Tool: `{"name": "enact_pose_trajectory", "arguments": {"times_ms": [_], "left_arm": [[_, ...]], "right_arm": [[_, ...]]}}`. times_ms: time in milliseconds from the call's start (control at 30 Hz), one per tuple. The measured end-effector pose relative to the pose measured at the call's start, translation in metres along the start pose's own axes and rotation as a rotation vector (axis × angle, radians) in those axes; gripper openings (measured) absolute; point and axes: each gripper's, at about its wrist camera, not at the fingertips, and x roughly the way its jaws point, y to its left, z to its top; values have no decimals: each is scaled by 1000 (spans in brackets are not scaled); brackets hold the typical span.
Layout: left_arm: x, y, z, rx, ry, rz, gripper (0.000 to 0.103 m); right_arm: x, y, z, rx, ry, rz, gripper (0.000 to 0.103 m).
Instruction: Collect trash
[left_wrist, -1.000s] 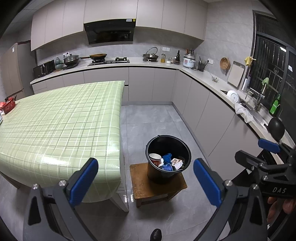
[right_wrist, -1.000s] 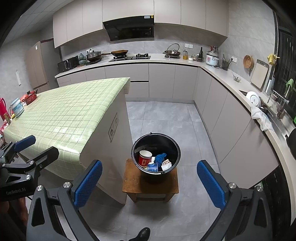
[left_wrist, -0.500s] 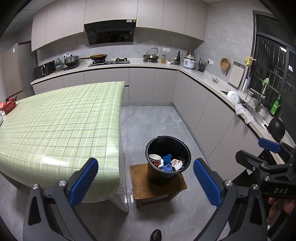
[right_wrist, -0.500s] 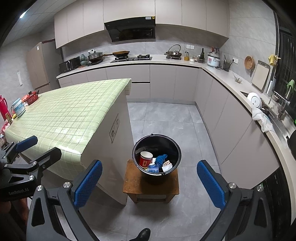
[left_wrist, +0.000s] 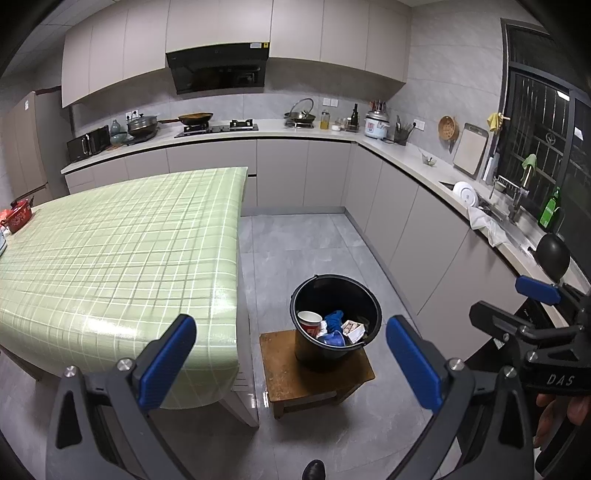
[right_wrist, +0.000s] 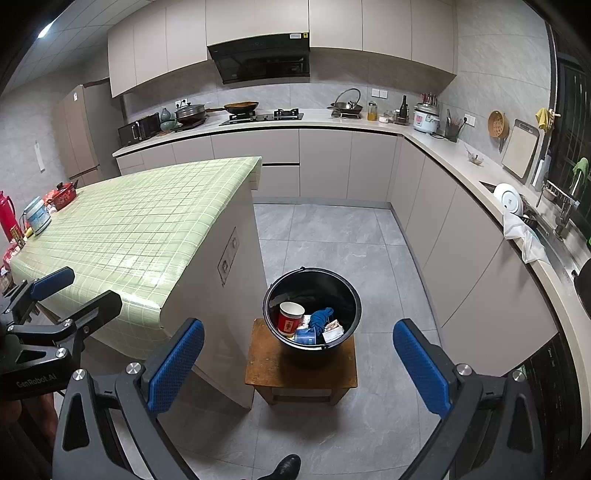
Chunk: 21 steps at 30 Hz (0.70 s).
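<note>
While both pairs of tongs hang over the grey floor, the left tongs and the right tongs gape wide with nothing between their blue pads. Beyond them a black bucket stands on a low wooden stool, just right of the green-checked tabletop. Inside the bucket lies the trash: a red paper cup, a blue cloth and small cartons.
</note>
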Motion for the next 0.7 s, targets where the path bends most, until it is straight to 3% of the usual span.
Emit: {"name": "enact_pose_trajectory", "arguments": {"times_ms": [700], "left_arm": [[0,1,4,1,-8,-4,103]], "right_arm": [[0,-1,4,-2,-7,-1,103]]}}
